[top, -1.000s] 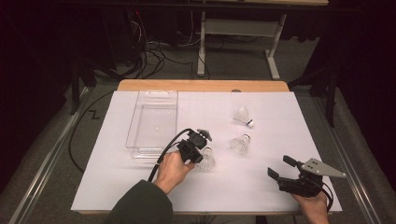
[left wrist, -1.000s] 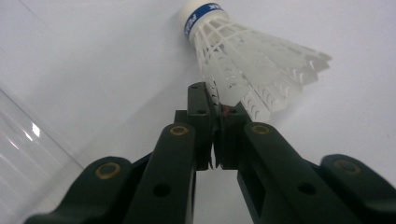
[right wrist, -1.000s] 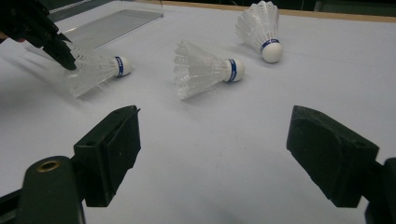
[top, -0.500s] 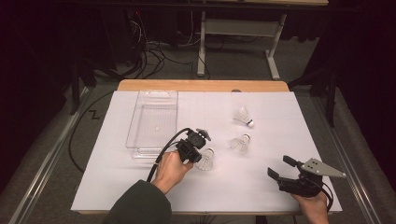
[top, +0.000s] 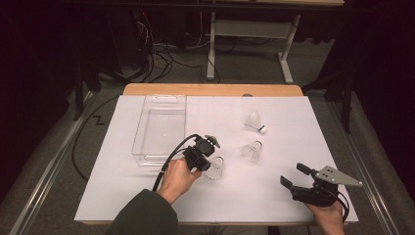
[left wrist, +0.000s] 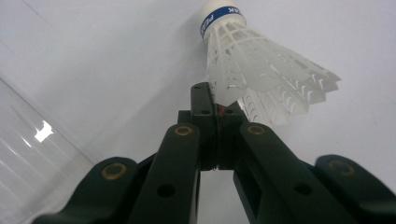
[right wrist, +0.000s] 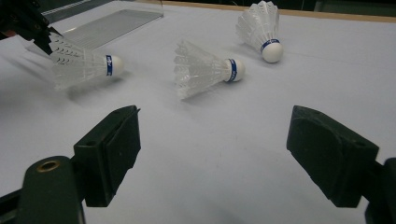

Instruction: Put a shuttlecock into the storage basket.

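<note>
**Left tongs pinch a shuttlecock by its skirt; right tongs wait open**

The left gripper (top: 208, 157) has its jaws closed on the edge of the skirt of the nearest shuttlecock (top: 215, 168). In the left gripper view the two black jaws meet on a fold of the white plastic skirt, with the shuttlecock (left wrist: 261, 70) reaching away from them, its cork end farthest from the camera. The shuttlecock lies on the white sheet (top: 274, 196) near the middle of the table, just right of the clear plastic tray (top: 147, 128).

A blue band runs round the cork end. White letters are printed on it, but only the first few show, something like "PE", and the word cannot be read in full. The same blue band marks the second shuttlecock (top: 252, 150) and the third shuttlecock (top: 255, 121); in the right gripper view their print is too small to read.

The right gripper (top: 298, 182) rests near the front right corner of the sheet, well apart from all three shuttlecocks. Its jaws stand wide apart with nothing between them, as the right gripper view shows.

The second shuttlecock lies to the right of the held one, and the third sits beyond it, toward the far edge. The tray is empty.

The white sheet covers most of a wooden table (top: 210, 89), whose bare edge shows along the far side. Around it the room is dark. Black cables (top: 161, 54) lie tangled on the grey floor behind the table, and the legs of a pale metal frame (top: 288, 68) stand farther back.
</note>
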The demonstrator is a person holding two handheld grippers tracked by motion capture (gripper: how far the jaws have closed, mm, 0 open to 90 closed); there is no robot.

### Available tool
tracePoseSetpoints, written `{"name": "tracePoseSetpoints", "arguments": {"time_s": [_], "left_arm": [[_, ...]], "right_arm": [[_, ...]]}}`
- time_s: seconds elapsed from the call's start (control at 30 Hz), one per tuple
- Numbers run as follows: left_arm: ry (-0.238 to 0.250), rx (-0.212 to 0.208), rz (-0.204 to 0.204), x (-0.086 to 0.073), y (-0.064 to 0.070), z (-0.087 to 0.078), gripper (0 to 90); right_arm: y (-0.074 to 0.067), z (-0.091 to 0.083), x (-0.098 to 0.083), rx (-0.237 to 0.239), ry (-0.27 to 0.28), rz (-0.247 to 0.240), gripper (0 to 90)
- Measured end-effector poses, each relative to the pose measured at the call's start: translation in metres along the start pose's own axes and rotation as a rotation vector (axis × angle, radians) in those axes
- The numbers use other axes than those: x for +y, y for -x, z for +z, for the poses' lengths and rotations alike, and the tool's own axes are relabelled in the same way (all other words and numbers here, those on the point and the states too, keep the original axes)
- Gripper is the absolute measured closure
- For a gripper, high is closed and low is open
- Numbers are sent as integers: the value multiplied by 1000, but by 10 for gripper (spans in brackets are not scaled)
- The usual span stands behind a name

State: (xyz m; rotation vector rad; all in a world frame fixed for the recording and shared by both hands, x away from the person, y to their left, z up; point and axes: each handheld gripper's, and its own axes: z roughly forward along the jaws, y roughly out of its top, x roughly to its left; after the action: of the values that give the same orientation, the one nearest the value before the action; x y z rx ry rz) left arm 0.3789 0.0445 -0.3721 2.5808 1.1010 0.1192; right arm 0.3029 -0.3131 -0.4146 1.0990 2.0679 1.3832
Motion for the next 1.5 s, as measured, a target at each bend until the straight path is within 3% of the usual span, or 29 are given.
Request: {"name": "tracePoseSetpoints", "arguments": {"time_s": [0.97, 1.5], "left_arm": [[52, 13, 15, -8, -5, -24, 895], [83, 3, 1, -12, -13, -36, 895]], "right_arm": [[0, 0, 0, 0, 0, -1, 184], [0, 0, 0, -1, -1, 1, 183]]}}
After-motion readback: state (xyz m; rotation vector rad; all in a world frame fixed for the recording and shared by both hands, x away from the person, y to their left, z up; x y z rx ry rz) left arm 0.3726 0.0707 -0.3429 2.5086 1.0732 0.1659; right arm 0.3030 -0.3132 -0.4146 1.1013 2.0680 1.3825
